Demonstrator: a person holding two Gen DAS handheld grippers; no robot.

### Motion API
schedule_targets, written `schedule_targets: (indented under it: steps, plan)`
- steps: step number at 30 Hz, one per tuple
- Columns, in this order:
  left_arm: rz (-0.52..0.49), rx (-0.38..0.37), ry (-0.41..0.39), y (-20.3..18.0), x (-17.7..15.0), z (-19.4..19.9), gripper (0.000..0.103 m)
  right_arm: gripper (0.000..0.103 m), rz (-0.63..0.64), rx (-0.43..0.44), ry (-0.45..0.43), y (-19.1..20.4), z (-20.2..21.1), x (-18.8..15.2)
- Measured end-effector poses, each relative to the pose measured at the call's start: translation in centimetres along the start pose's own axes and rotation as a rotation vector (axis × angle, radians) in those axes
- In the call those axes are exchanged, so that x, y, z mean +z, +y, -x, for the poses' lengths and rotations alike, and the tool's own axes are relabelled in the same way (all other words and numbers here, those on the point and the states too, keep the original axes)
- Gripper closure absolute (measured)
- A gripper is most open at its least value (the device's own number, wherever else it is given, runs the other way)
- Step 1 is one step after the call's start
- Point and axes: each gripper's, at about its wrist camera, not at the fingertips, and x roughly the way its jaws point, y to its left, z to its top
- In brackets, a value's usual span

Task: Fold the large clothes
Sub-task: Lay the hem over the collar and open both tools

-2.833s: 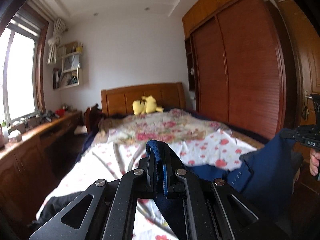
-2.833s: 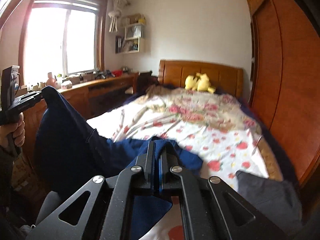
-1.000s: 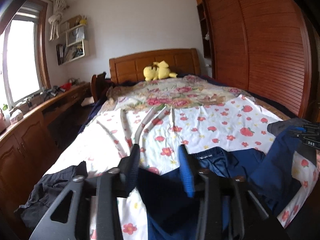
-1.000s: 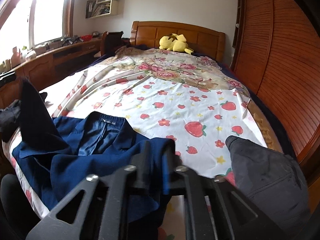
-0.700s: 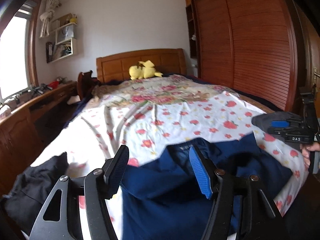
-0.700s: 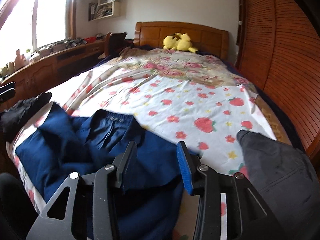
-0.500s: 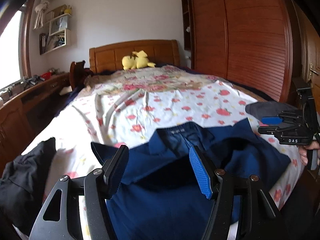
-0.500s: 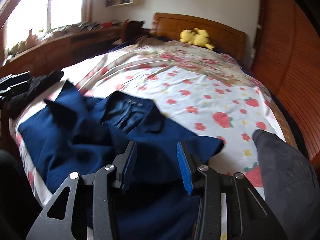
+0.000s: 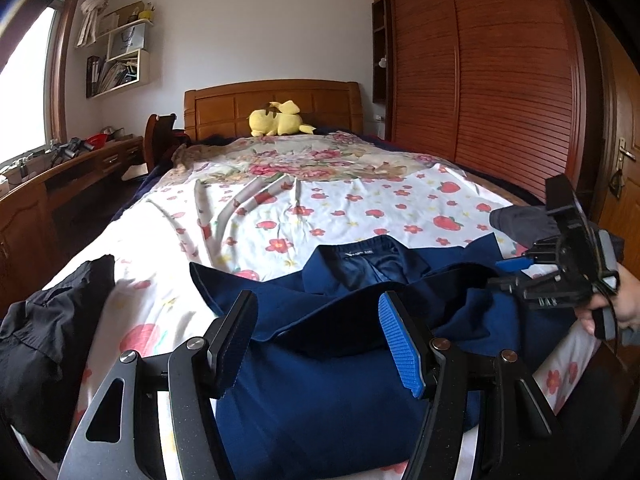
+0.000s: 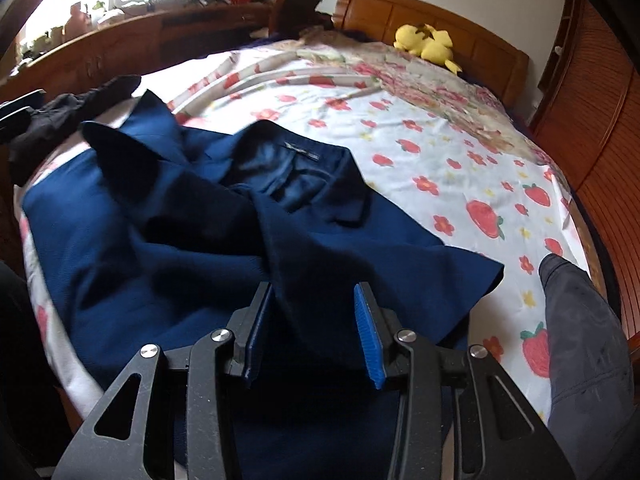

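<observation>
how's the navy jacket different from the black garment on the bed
The navy jacket is blue and spread across the foot of the bed, collar label showing; the black garment is dark and bunched in a heap at the bed's edge. The jacket lies under both grippers, while the black garment lies off to one side. Both rest on the floral sheet.

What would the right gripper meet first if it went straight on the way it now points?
Most likely the navy jacket spread on the bed: its cloth lies right before the closing right gripper; depth is unclear.
</observation>
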Motion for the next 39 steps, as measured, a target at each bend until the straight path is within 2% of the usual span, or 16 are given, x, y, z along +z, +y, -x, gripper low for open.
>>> schedule_targets:
  steps: [1, 3, 9, 15, 20, 24, 25, 29, 31, 35, 39]
  plan:
    - [0.005, 0.001, 0.002, 0.1, -0.1, 0.0, 0.038, 0.084, 0.006, -0.007, 0.010, -0.3, -0.2, 0.3]
    - [0.012, 0.008, 0.012, -0.1, -0.5, -0.6, 0.038, 0.098, 0.028, -0.023, 0.013, -1.1, -0.7, 1.5]
    - [0.039, 0.016, 0.014, 0.3, -0.2, -0.7, 0.038, 0.099, 0.052, -0.077, -0.036, -2.0, -1.3, 7.3]
    - [0.033, 0.039, 0.012, 0.4, -0.4, -0.4, 0.038, 0.099, 0.076, -0.080, -0.065, -0.6, -3.1, 12.4]
    - [0.031, 0.058, 0.016, 0.5, -0.5, -0.4, 0.038, 0.099, 0.096, -0.085, -0.072, 1.0, -4.7, 14.4]
    - [0.016, 0.082, 0.011, 0.4, -0.7, -0.1, 0.038, 0.099, 0.042, -0.072, -0.051, 0.8, -5.8, 15.0]
    - [0.014, 0.088, 0.008, 0.4, -0.7, 0.0, 0.038, 0.097, 0.021, -0.051, -0.056, 0.6, -5.8, 15.0]
    - [0.018, 0.089, -0.005, 0.7, -0.7, 0.5, 0.038, 0.061, -0.023, -0.044, -0.126, 0.1, -4.3, 15.0]
    - [0.021, 0.092, -0.005, 0.9, -0.8, 0.5, 0.038, 0.059, -0.031, -0.028, -0.130, 0.4, -4.0, 15.1]
    - [0.025, 0.102, 0.001, 1.1, -1.0, 0.5, 0.038, 0.059, 0.001, 0.072, -0.134, 2.5, -2.9, 14.4]
    - [0.030, 0.112, 0.006, 1.3, -1.1, 0.4, 0.038, 0.059, 0.072, 0.197, -0.137, 6.3, -1.7, 12.9]
